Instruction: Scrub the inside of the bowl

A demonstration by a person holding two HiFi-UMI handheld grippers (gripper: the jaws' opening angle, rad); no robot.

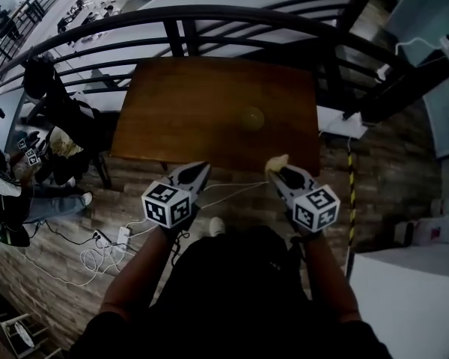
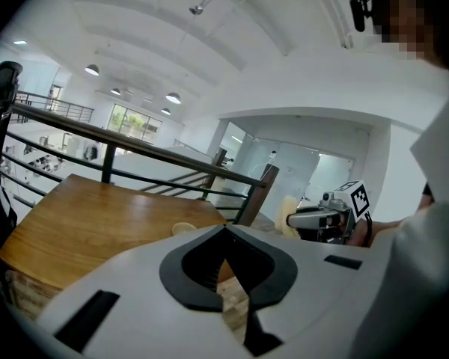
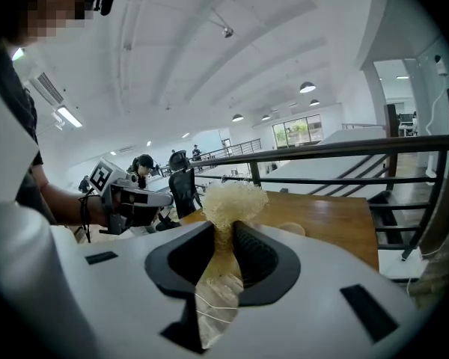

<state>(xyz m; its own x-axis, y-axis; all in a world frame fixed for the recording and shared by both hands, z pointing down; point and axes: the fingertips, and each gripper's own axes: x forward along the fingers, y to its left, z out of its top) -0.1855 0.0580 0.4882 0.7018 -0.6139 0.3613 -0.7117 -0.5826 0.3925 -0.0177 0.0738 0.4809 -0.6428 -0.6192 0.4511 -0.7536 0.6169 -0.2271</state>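
Note:
A small pale bowl [image 1: 252, 118] sits on the brown wooden table [image 1: 187, 111], right of its middle; it also shows as the bowl [image 2: 183, 228] and the bowl [image 3: 290, 229] in the gripper views. My right gripper [image 1: 278, 172] is shut on a pale mesh scrubber [image 3: 234, 200], whose tuft sticks out past the jaws; the scrubber [image 1: 277, 162] hangs at the table's near edge. My left gripper [image 1: 201, 167] is shut with nothing in it and sits level with the right one, short of the table. Both are well back from the bowl.
A black metal railing [image 1: 209, 17] curves behind the table. White cables and a power strip [image 1: 123, 236] lie on the wood floor at lower left. People sit at the far left [image 1: 7, 178]. A white surface [image 1: 411, 298] stands at lower right.

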